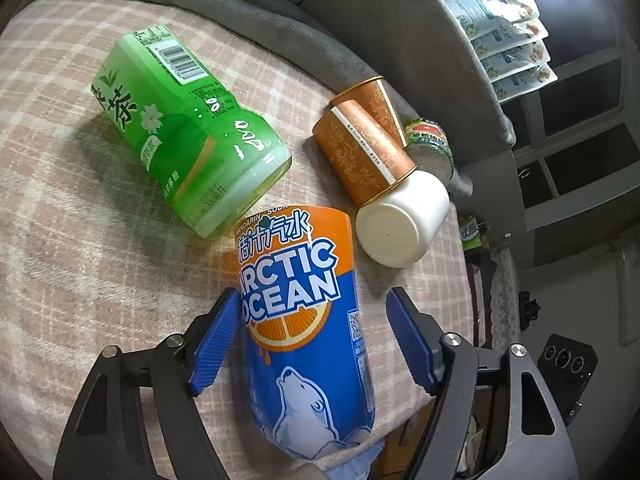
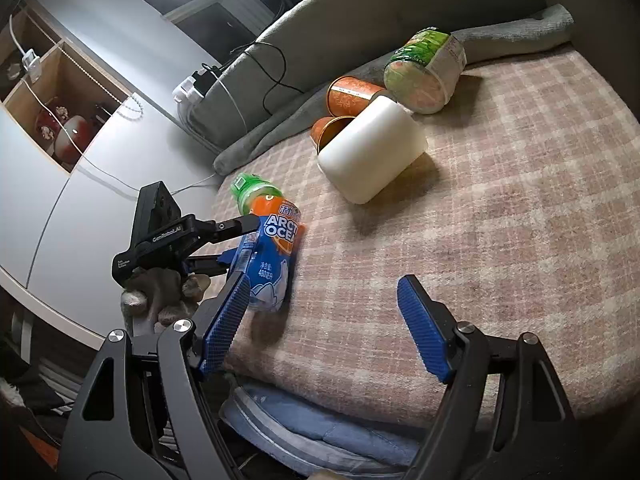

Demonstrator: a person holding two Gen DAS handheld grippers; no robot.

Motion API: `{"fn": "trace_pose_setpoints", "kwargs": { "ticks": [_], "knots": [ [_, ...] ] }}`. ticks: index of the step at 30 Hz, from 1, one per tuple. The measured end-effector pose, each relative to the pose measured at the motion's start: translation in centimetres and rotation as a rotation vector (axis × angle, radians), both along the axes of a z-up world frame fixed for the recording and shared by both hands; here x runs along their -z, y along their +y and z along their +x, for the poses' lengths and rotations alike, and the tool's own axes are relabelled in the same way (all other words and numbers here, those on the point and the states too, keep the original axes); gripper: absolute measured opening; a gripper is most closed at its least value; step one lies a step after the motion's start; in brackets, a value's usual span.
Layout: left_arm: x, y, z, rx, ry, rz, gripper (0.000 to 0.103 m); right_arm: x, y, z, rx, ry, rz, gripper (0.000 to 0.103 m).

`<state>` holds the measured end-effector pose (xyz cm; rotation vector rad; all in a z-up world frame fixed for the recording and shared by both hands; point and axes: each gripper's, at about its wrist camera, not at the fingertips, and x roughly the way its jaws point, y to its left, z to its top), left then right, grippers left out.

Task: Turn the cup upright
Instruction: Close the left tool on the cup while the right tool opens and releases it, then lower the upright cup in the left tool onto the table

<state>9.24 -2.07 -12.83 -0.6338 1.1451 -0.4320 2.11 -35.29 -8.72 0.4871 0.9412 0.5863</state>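
A white cup [image 1: 402,226] lies on its side on the plaid blanket [image 1: 60,208], its base towards me; it also shows in the right wrist view [image 2: 370,152]. Two orange paper cups [image 1: 362,152] lie on their sides against it, also seen in the right wrist view [image 2: 348,94]. My left gripper [image 1: 314,328] is open, its blue fingers [image 1: 218,344] astride an Arctic Ocean bottle [image 1: 304,332] lying on the blanket, left finger touching it; the right wrist view shows that bottle [image 2: 272,256] and the left gripper [image 2: 236,240]. My right gripper [image 2: 324,324] is open and empty above the blanket's near edge.
A green tea bottle [image 1: 180,128] lies on its side to the left. A green-labelled container [image 2: 426,68] lies behind the cups. A grey cushion [image 2: 320,28] with cables runs along the back. The blanket's edge drops off at the right in the left wrist view.
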Motion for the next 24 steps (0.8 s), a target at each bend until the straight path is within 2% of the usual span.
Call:
{"fn": "trace_pose_setpoints", "kwargs": {
  "ticks": [4,12,24],
  "knots": [
    [0.2,-0.2,0.3,0.009,0.002,0.01,0.058,0.1,0.1,-0.1,0.0,-0.001,-0.003,0.079],
    [0.2,-0.3,0.4,0.014,-0.011,0.023,0.057,0.6,-0.2,-0.2,0.019,0.01,0.005,0.079],
    [-2.9,-2.0,-1.3,0.03,-0.178,0.126,0.057,0.6,-0.8,-0.2,0.039,0.011,0.004,0.079]
  ]
}}
